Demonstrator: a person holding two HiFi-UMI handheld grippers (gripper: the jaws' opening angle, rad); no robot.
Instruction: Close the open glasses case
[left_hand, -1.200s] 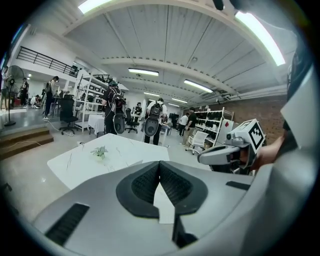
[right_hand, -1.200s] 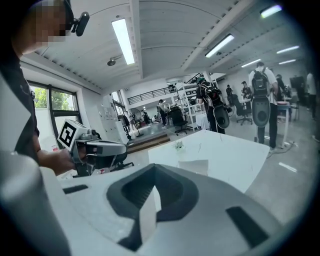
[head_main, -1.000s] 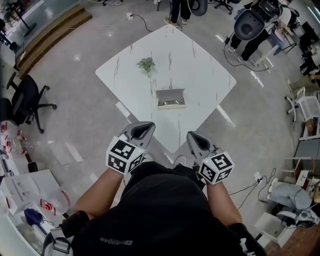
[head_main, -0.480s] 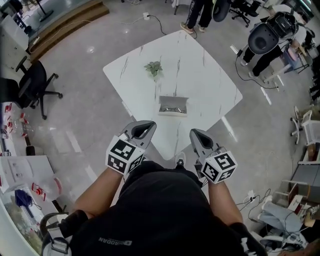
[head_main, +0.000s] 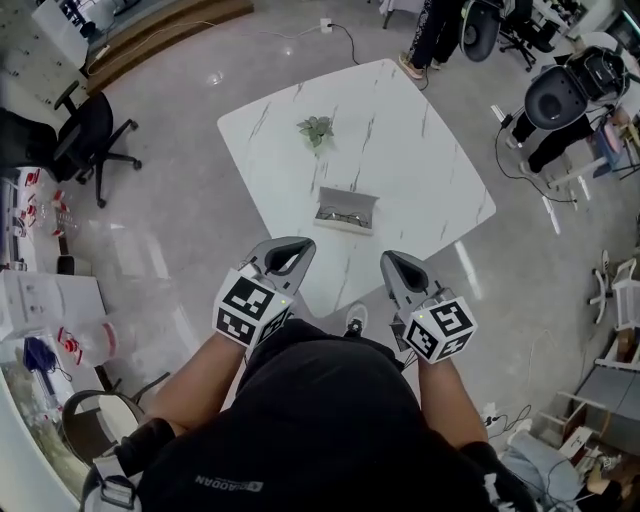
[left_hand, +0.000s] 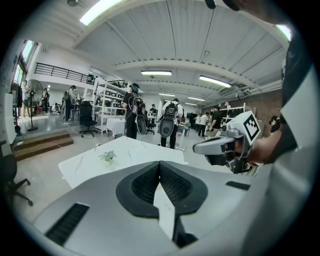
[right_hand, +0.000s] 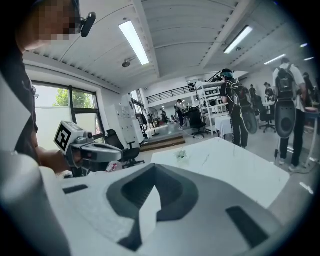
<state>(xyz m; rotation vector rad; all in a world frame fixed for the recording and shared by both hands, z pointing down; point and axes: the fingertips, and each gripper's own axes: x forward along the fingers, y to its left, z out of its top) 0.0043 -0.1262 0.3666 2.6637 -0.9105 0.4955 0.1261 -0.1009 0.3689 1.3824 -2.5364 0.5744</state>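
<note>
glasses case (head_main: 346, 212): open, on white table (head_main: 410, 120), near its front edge
left gripper (head_main: 296, 246): jaws pressed together, empty, held short of table
right gripper (head_main: 390, 259): same, jaws together, empty

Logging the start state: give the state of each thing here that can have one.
glasses case: open, lying on the table, glasses inside.
left tool: shut, empty, clear of the case.
right tool: shut, empty, clear of the case.
</note>
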